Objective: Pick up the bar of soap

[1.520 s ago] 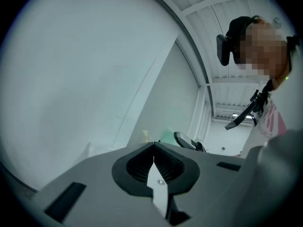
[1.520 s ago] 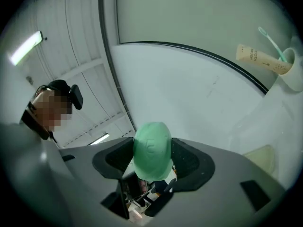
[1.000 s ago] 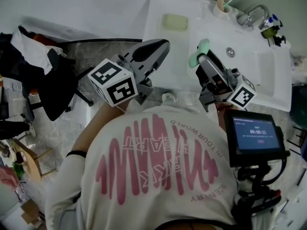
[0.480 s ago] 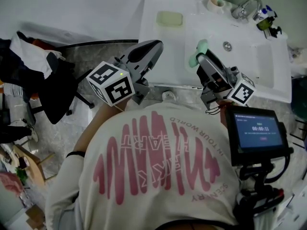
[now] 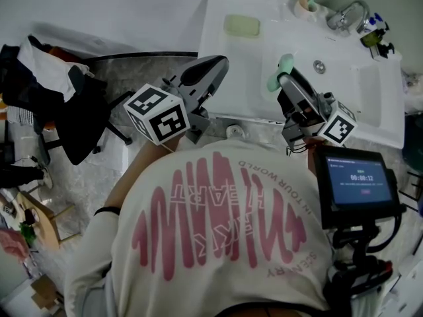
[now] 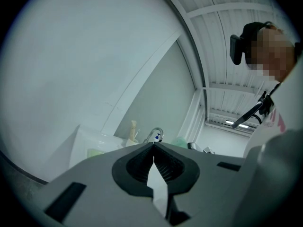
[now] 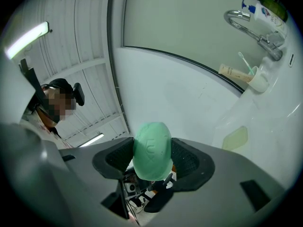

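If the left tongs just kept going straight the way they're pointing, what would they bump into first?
Probably the tap at the back of the washbasin: it lines up with the tips of the shut left tongs. Depth is unclear, so they might clear it and reach the wall.

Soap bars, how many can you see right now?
2. A green bar is clamped in the right gripper; a pale yellow bar lies on the sink ledge. None appears hidden.

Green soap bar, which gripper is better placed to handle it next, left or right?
Right. The right gripper is clamped on the green soap bar, held above the sink. The left gripper has its jaws together on nothing, out by the sink's left edge.
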{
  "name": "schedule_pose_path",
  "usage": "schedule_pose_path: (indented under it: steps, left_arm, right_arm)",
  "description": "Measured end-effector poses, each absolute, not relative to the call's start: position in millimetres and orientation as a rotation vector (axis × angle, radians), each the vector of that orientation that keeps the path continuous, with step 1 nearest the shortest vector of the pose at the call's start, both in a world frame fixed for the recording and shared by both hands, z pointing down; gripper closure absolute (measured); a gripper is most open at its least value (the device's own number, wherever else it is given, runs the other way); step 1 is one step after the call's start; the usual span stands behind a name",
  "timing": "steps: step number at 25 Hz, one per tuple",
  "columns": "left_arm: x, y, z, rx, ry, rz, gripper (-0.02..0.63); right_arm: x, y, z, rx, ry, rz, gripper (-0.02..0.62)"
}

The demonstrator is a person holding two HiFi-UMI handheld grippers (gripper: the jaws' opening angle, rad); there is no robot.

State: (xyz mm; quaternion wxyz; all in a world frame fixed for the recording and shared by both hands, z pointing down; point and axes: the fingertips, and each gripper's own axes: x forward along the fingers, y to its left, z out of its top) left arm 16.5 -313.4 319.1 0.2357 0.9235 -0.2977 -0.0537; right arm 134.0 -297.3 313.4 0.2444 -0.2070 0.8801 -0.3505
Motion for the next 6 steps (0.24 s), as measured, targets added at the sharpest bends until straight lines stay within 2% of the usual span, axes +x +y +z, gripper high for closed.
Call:
schedule_pose_path:
  steps: [6]
  left_arm:
    - [15.2, -317.9, 323.0, 2.529, -0.822, -0.152, 0.598]
  right_arm:
    - [135.6, -301.6, 320.3, -0.532, 2.363, -1.003, 0.333]
